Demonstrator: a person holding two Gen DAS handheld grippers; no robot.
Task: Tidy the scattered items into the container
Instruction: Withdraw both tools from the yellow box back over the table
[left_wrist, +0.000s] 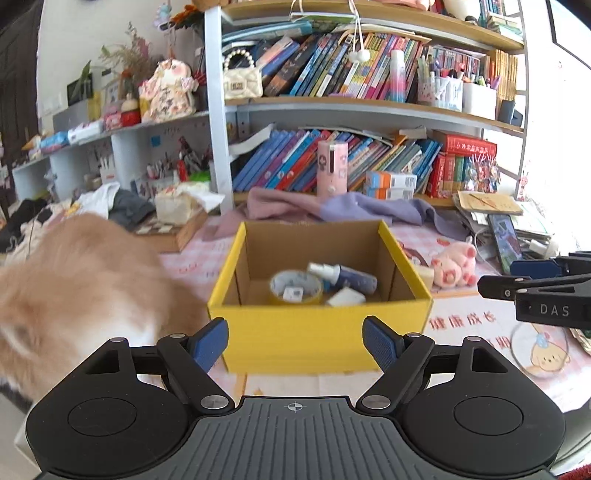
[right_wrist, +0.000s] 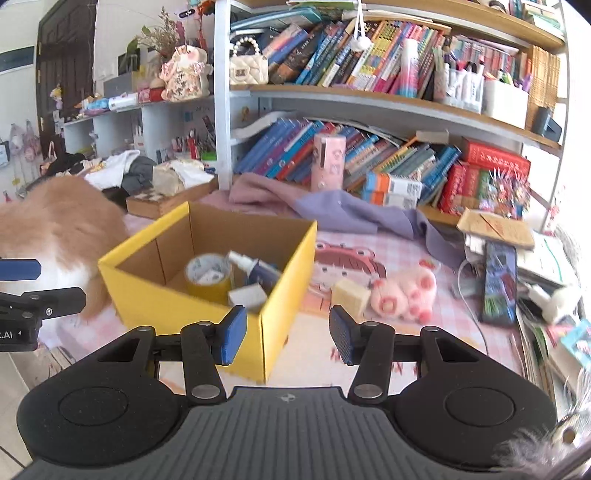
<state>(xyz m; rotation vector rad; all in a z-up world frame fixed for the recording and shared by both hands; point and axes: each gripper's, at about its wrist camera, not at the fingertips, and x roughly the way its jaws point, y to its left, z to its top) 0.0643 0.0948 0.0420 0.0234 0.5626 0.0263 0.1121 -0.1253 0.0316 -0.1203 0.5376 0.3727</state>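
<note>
Cluttered bookshelf (left_wrist: 369, 107) across the back, packed with leaning books; pink checked worktop (left_wrist: 480, 369) in front, printed with cartoon figures and red Chinese characters. Yellow cardboard box (left_wrist: 321, 328) standing open on that worktop, taken here as the landmark.

Left gripper (left_wrist: 295, 345) angled downward just before the box's near wall, blue-padded jaws apart with nothing between them, only that yellow wall showing in the gap. Right gripper (right_wrist: 288, 341) also tilted downward, off the box's right front corner, jaws parted more narrowly and empty, that corner just inside the gap. "DAS" legible on the right gripper's black body where it enters the left wrist view; ".AI" on the left gripper's body in the right wrist view.

Inside the box: a roll of yellow tape (left_wrist: 295, 288), a dark spray bottle (left_wrist: 343, 277) with a white cap, a small white block (left_wrist: 345, 297). Still outside, right of the box: a pale yellow block (right_wrist: 349, 295) touching a pink plush pig (right_wrist: 406, 295), both beyond the right jaws. Left of the box, a blurred orange-and-white furry animal (left_wrist: 74, 288).
</note>
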